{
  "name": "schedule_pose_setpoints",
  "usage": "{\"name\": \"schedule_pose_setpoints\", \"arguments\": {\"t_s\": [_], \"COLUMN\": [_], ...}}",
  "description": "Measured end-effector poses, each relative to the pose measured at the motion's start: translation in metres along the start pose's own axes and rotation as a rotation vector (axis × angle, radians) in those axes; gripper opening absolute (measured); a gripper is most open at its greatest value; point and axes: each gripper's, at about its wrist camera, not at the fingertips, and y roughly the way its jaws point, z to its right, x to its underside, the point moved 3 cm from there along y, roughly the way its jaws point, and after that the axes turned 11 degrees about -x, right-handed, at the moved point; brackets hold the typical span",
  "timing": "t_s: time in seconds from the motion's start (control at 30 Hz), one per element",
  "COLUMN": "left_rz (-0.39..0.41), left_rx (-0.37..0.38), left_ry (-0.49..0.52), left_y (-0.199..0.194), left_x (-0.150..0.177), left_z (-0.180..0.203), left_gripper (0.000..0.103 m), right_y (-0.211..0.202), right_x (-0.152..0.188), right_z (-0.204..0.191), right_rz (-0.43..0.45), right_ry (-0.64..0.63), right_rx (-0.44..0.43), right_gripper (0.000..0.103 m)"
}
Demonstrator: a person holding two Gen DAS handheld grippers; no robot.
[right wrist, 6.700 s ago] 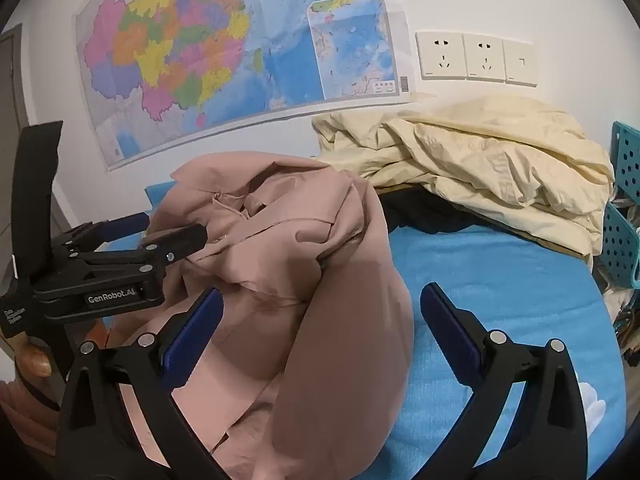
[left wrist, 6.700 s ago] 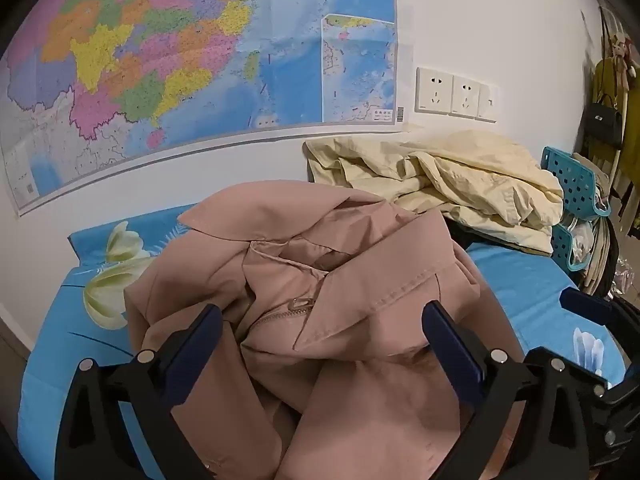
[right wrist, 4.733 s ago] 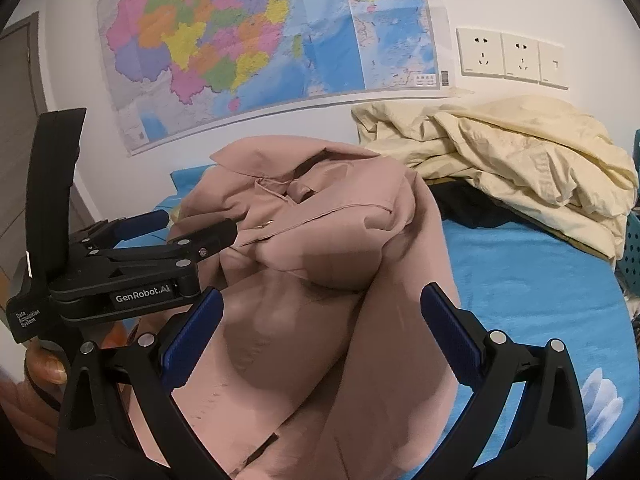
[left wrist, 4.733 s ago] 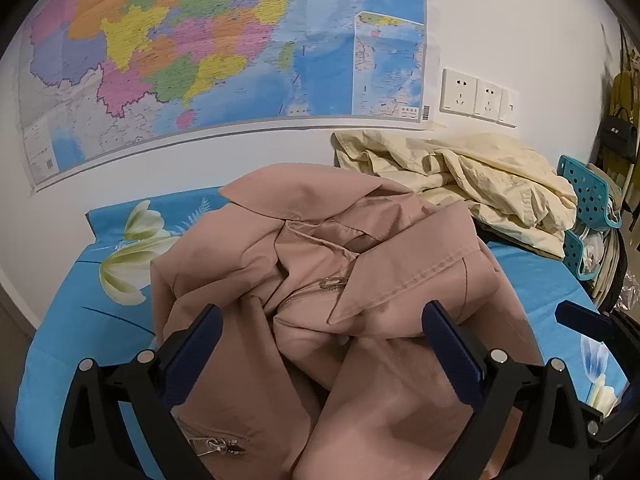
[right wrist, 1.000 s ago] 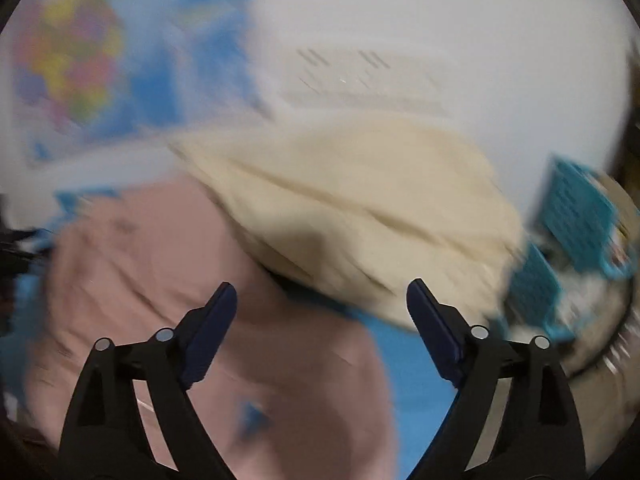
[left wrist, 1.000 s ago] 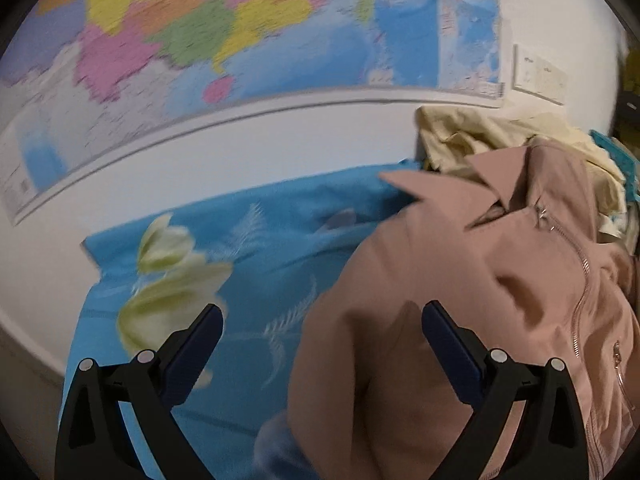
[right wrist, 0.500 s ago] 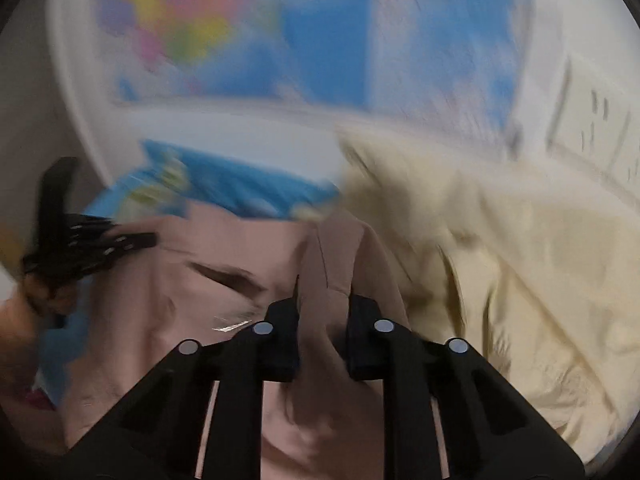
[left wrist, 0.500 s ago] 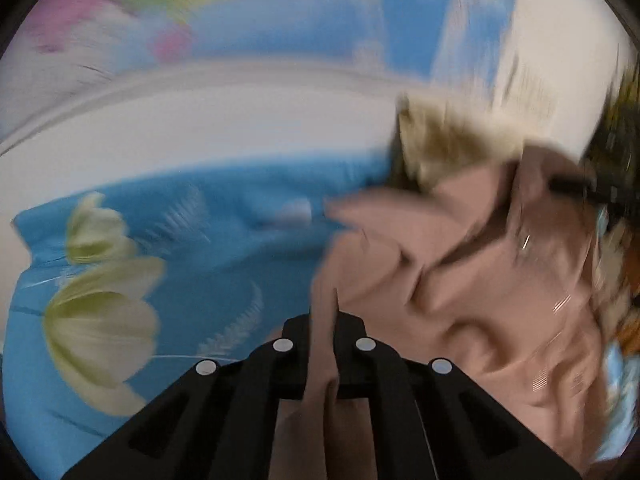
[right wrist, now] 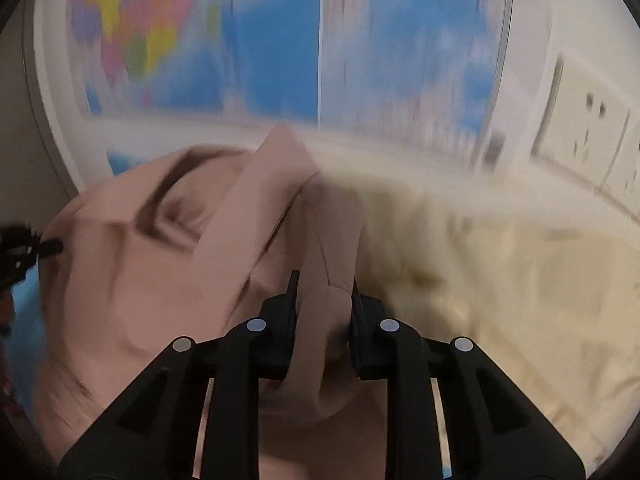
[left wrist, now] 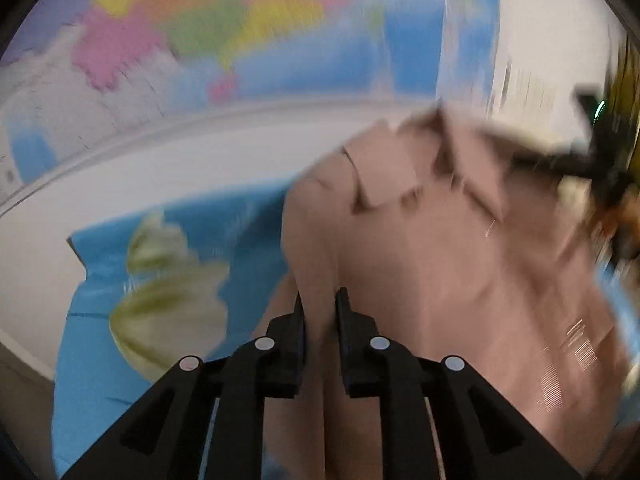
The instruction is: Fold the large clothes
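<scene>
A dusty-pink jacket (left wrist: 440, 240) with a collar and zip lies bunched on the blue floral bedsheet (left wrist: 96, 304). In the left wrist view my left gripper (left wrist: 319, 300) pinches a fold of its fabric; the jaws are easing open a little with the cloth still pressed between the pads. The right gripper (left wrist: 592, 160) shows blurred at the far right, at the jacket's other side. In the right wrist view my right gripper (right wrist: 323, 280) grips another fold of the jacket (right wrist: 160, 280), its jaws also opening slightly around the cloth. The left gripper (right wrist: 24, 248) peeks in at the left edge.
A rumpled cream quilt (right wrist: 500, 280) lies right beside the jacket on the bed. A coloured wall map (left wrist: 200, 40) and wall sockets (right wrist: 592, 136) are on the white wall behind. Both views are blurred.
Both grippers went from wide open to closed on folds of the jacket. The right gripper swung from over the cream quilt across to the jacket. The jacket now stretches between the two.
</scene>
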Motion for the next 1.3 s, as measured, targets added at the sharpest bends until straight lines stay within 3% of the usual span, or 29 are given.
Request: {"name": "schedule_pose_setpoints", "arguments": {"t_s": [0.07, 0.13, 0.2, 0.23, 0.27, 0.33, 0.4, 0.47, 0.53, 0.6, 0.67, 0.7, 0.8, 0.93, 1.13, 1.2, 1.27, 1.3], "left_rz": [-0.028, 0.014, 0.091, 0.113, 0.119, 0.102, 0.075, 0.05, 0.029, 0.033, 0.034, 0.03, 0.009, -0.028, -0.105, -0.112, -0.134, -0.145], "left_rx": [0.039, 0.082, 0.084, 0.09, 0.09, 0.077, 0.08, 0.076, 0.103, 0.131, 0.128, 0.122, 0.12, 0.133, 0.314, 0.325, 0.353, 0.358], "left_ry": [-0.002, -0.013, -0.004, 0.009, 0.015, 0.026, 0.03, 0.025, -0.003, -0.036, -0.06, -0.067, -0.096, -0.123, -0.162, -0.132, -0.11, -0.107], "left_y": [0.008, -0.002, -0.011, -0.011, -0.01, 0.002, 0.015, 0.028, 0.03, 0.025, 0.017, 0.016, 0.006, 0.001, 0.005, 0.003, 0.004, 0.007], "left_x": [0.0, -0.008, -0.027, -0.036, -0.04, -0.052, -0.061, -0.063, -0.06, -0.051, -0.042, -0.038, -0.016, 0.015, 0.06, 0.075, 0.087, 0.091], "left_z": [0.0, -0.001, 0.001, 0.005, 0.008, 0.018, 0.028, 0.03, 0.028, 0.018, 0.005, -0.001, -0.025, -0.054, -0.063, -0.055, -0.046, -0.043], "left_gripper": [0.033, 0.06, 0.07, 0.073, 0.074, 0.075, 0.075, 0.075, 0.075, 0.075, 0.075, 0.075, 0.075, 0.076, 0.081, 0.081, 0.081, 0.081], "right_y": [0.001, -0.004, -0.019, -0.028, -0.038, -0.06, -0.059, -0.037, 0.003, 0.041, 0.062, 0.069, 0.052, 0.007, 0.027, 0.02, 0.011, 0.006], "right_x": [0.017, 0.024, 0.019, 0.014, 0.006, -0.007, -0.011, -0.013, -0.012, -0.01, -0.009, -0.008, -0.014, -0.022, -0.014, -0.013, -0.01, -0.007], "right_z": [-0.003, -0.009, -0.02, -0.023, -0.028, -0.043, -0.059, -0.073, -0.085, -0.084, -0.073, -0.066, -0.051, -0.021, -0.017, -0.018, -0.023, -0.028], "right_rz": [-0.023, -0.051, -0.04, -0.005, 0.036, 0.128, 0.128, 0.075, -0.014, -0.097, -0.137, -0.155, -0.088, 0.042, -0.022, 0.002, 0.014, 0.026], "right_ry": [-0.017, -0.049, -0.089, -0.094, -0.087, -0.06, -0.059, -0.045, -0.051, -0.029, 0.011, 0.027, 0.043, 0.106, 0.147, 0.183, 0.199, 0.196], "right_rx": [-0.006, 0.036, 0.109, 0.141, 0.145, 0.057, -0.051, -0.124, -0.11, -0.101, -0.095, -0.107, -0.089, 0.037, 0.04, 0.015, -0.012, -0.023], "right_gripper": [0.029, 0.033, 0.051, 0.073, 0.075, 0.073, 0.072, 0.071, 0.068, 0.051, 0.009, 0.003, 0.002, 0.002, 0.001, 0.003, 0.032, 0.037]}}
